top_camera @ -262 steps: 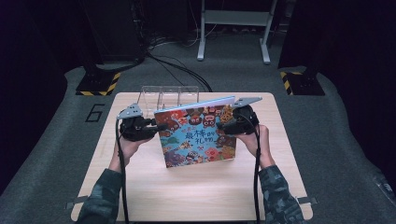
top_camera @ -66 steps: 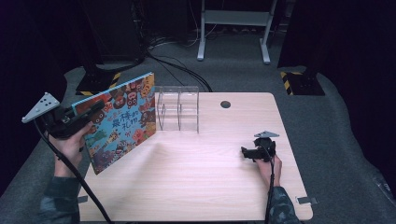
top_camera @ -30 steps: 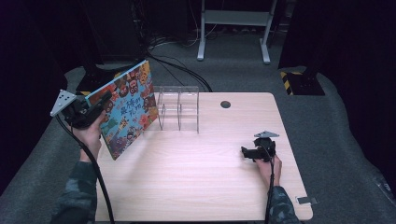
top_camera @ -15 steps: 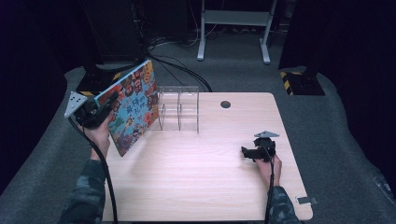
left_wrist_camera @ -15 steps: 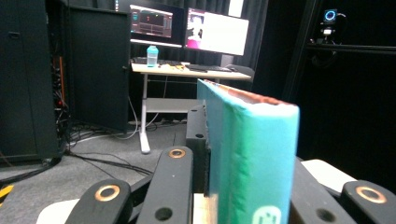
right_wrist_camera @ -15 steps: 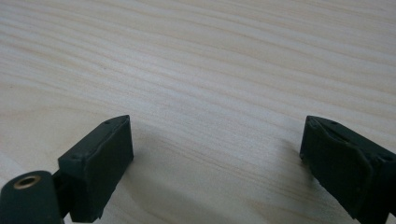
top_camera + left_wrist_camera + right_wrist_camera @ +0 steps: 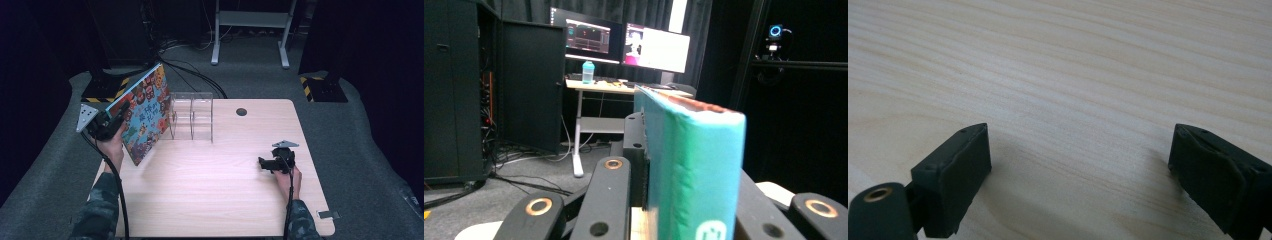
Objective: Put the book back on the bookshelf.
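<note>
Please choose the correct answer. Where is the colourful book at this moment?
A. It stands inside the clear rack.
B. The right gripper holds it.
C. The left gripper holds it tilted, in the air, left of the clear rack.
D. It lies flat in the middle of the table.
C. The left gripper is clamped on the book, tilted beside the clear rack; the right gripper rests open on the table.

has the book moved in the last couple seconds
Yes. The left gripper has carried the book rightward and closer to the clear rack, whose left side its edge now nearly meets; the rack stayed put.
</note>
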Demonstrator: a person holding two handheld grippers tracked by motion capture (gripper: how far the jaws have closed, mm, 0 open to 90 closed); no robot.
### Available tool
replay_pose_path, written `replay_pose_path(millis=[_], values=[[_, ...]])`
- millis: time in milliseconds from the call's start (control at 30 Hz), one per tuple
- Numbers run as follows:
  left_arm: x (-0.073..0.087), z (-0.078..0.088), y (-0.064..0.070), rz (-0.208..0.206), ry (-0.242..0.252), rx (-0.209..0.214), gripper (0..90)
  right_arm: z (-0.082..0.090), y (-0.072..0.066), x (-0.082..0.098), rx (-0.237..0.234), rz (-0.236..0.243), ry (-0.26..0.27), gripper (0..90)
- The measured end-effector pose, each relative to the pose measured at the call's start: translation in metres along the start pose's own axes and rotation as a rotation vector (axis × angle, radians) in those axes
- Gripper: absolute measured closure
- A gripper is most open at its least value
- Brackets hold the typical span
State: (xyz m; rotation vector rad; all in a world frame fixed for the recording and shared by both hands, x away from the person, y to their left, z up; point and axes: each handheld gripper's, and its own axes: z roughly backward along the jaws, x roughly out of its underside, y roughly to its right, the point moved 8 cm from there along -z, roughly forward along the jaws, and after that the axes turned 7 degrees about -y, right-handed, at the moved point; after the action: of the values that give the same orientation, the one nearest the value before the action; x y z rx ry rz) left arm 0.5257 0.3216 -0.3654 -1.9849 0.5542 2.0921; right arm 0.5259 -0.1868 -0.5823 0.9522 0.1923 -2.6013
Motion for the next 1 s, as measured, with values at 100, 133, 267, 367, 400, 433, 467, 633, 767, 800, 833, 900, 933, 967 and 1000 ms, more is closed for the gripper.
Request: replay_pose_path(millis=[100,133,267,367,400,433,467,633,767,800,833,900,933,967,1000], values=[[0.006,-0.001,0.0,0.004,-0.001,-0.001,80.3,0.0,0.0,0.0,-0.001,0.001,0.001,9.6],[0.008,-0.001,0.0,0.004,-0.001,-0.003,80.3,0.0,0.0,0.0,0.0,-0.003,0.002,9.6],[0.015,-0.003,-0.003,0.016,-0.002,0.001,80.2,0.0,0.0,0.0,0.001,-0.006,0.003,9.8],[0.017,-0.001,-0.007,0.03,0.001,0.0,80.1,0.0,0.0,0.0,0.0,-0.005,0.003,9.9],[0.018,0.0,-0.008,0.035,0.002,0.001,80.0,0.0,0.0,0.0,0.001,-0.005,0.003,9.9],[0.019,0.001,-0.01,0.037,0.003,0.003,79.9,0.0,0.0,0.0,0.001,-0.004,0.003,9.9],[0.02,0.002,-0.011,0.045,0.007,0.006,79.9,0.0,-0.001,0.0,0.001,-0.007,0.002,9.9],[0.025,0.008,-0.016,0.069,0.002,0.01,79.3,0.0,0.0,0.0,0.002,-0.005,0.002,9.9],[0.024,0.009,-0.014,0.06,-0.02,0.01,78.9,0.0,0.0,0.0,0.001,-0.004,0.003,9.9],[0.024,0.01,-0.014,0.057,-0.032,0.012,78.7,0.0,0.0,0.0,0.002,-0.007,0.002,9.9],[0.024,0.011,-0.014,0.06,-0.035,0.011,78.4,0.0,0.0,0.0,0.002,-0.004,0.003,9.9],[0.023,0.014,-0.015,0.067,-0.04,0.009,76.2,0.0,0.0,0.0,0.001,-0.004,0.003,10.0],[0.023,0.016,-0.015,0.068,-0.044,0.011,73.7,0.0,0.0,0.0,0.001,-0.004,0.003,10.0],[0.022,0.017,-0.015,0.07,-0.048,0.012,72.5,0.0,0.0,0.0,0.001,-0.004,0.003,10.0],[0.022,0.018,-0.015,0.068,-0.056,0.01,70.4,0.0,0.0,0.0,0.002,-0.004,0.004,10.1]])
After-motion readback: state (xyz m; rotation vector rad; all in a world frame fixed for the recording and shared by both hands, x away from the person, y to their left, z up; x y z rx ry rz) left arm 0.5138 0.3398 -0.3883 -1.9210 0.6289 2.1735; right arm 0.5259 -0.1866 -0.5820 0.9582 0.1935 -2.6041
